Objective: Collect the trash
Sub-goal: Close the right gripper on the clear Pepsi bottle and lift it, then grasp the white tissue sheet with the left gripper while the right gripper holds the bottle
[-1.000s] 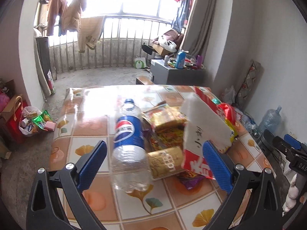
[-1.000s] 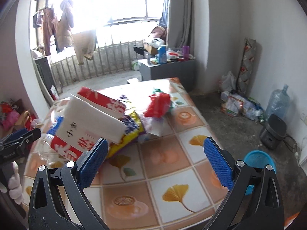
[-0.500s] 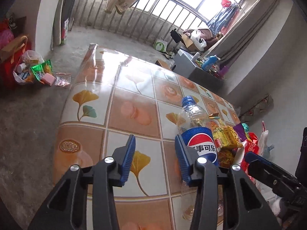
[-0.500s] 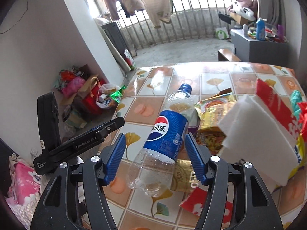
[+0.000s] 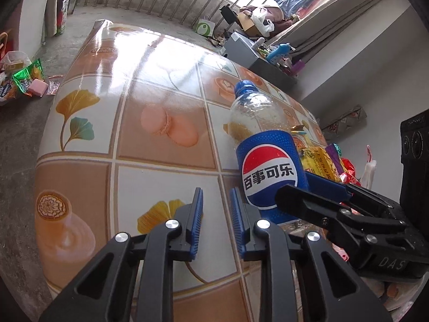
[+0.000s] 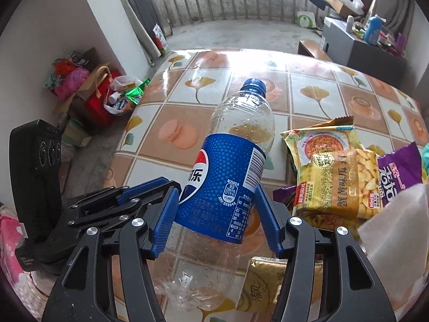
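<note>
- Your right gripper (image 6: 215, 216) has its two blue pads clamped on the label band of the empty Pepsi bottle (image 6: 225, 187), one pad on each side of the blue wrap.
- The bottle lies along the gripper's line of sight, blue cap (image 6: 253, 86) pointing away from you and its clear base toward the camera, over the tiled tablecloth (image 6: 316, 94).
- From the left wrist view, the same bottle (image 5: 264, 161) sits just right of your left gripper, with the right gripper's fingers (image 5: 324, 187) reaching in against its label from the right.
- Your left gripper (image 5: 215, 224) holds nothing: its pads are drawn near each other with a narrow gap between them, and only the tablecloth (image 5: 150, 102) shows through that gap.
- Just right of the bottle you have a heap of wrappers: a yellow snack packet (image 6: 339, 181), a noodle packet (image 6: 317, 139) behind it, a purple wrapper (image 6: 400, 171) further right, and a gold packet (image 6: 264, 284) beside the bottle's base.
- A white paper sheet (image 6: 396, 230) juts in at the right edge, blurred.
- On the floor left of the table, well apart from the bottle, you can see a red bag (image 6: 103, 102) and loose packets (image 5: 25, 81).
</note>
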Demonstrator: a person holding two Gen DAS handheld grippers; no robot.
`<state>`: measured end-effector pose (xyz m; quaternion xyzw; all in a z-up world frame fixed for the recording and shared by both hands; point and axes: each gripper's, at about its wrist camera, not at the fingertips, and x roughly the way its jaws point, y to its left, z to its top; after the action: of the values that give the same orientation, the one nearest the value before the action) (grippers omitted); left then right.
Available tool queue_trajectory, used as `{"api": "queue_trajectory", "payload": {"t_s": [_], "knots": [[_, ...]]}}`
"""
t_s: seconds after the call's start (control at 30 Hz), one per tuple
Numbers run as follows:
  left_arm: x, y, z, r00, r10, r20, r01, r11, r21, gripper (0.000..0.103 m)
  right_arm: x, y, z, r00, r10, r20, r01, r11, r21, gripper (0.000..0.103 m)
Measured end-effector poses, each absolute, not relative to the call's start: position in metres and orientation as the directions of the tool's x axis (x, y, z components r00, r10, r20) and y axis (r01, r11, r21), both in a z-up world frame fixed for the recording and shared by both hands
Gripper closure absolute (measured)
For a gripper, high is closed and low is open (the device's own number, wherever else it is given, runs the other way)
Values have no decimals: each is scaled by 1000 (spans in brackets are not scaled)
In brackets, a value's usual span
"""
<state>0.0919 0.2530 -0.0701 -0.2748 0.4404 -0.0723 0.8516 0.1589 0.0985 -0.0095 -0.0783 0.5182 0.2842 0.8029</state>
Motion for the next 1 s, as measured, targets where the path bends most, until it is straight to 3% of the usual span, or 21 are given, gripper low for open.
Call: {"api": "queue_trajectory", "payload": {"t_s": [0.37,0.63,0.8,1.0], "knots": [[88,256,-64,599,-386,-701,-132,816,-562,85,159,90,-1,212,515,-831,-537,772,341,51],[51,246,-14,641,-397,-657,-109,800,-590,85,137,57,41,208,648,-733,-568,690,448,52],[32,207,29,667,-412,-621,-22,822,-569,85,115,10,73,268,711,-650,-568,662,490,52],[39,110,66,624,-516,-587,191,829,-526,85,81,-106,91,451,699,-555,-464,714,524,52]]}}
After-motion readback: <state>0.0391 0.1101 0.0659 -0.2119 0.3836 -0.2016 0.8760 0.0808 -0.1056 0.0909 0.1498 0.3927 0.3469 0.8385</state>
